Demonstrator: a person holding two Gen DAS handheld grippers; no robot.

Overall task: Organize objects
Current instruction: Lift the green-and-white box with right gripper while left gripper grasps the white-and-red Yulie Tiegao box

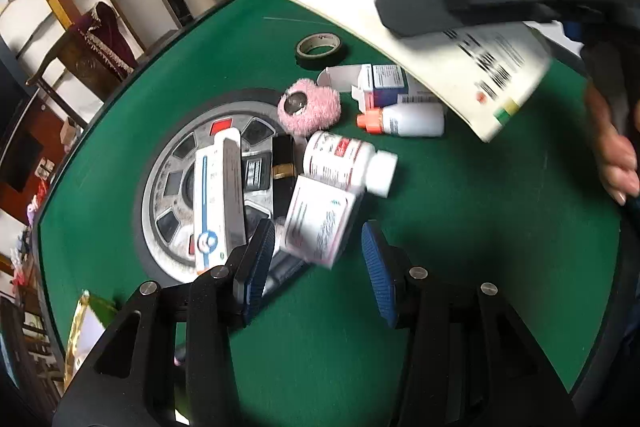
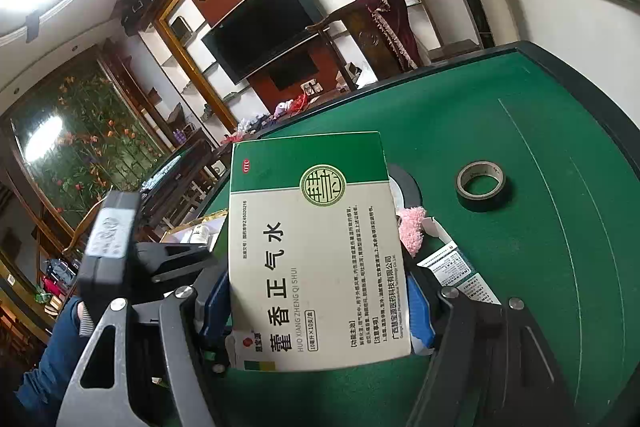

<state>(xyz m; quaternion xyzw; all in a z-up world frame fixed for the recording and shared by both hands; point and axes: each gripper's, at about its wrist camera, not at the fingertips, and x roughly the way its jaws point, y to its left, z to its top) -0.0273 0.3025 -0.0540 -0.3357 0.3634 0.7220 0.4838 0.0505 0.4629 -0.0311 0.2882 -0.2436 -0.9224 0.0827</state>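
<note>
Med box (image 2: 316, 259) btwn R fingers (image 2: 420, 311), clamped.

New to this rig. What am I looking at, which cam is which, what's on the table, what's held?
No robot: a person holds a hand-held two-finger claw in each hand, each with a fisheye camera looking along its fingers.

Left view: the left claw is open and empty above a green table. Below lie a white pill bottle, small medicine boxes, a dropper bottle, a pink fuzzy thing and a tape roll.

Right view: the right claw grips a green and white medicine box by its sides. The same box shows in the left view, held above the table.
</note>
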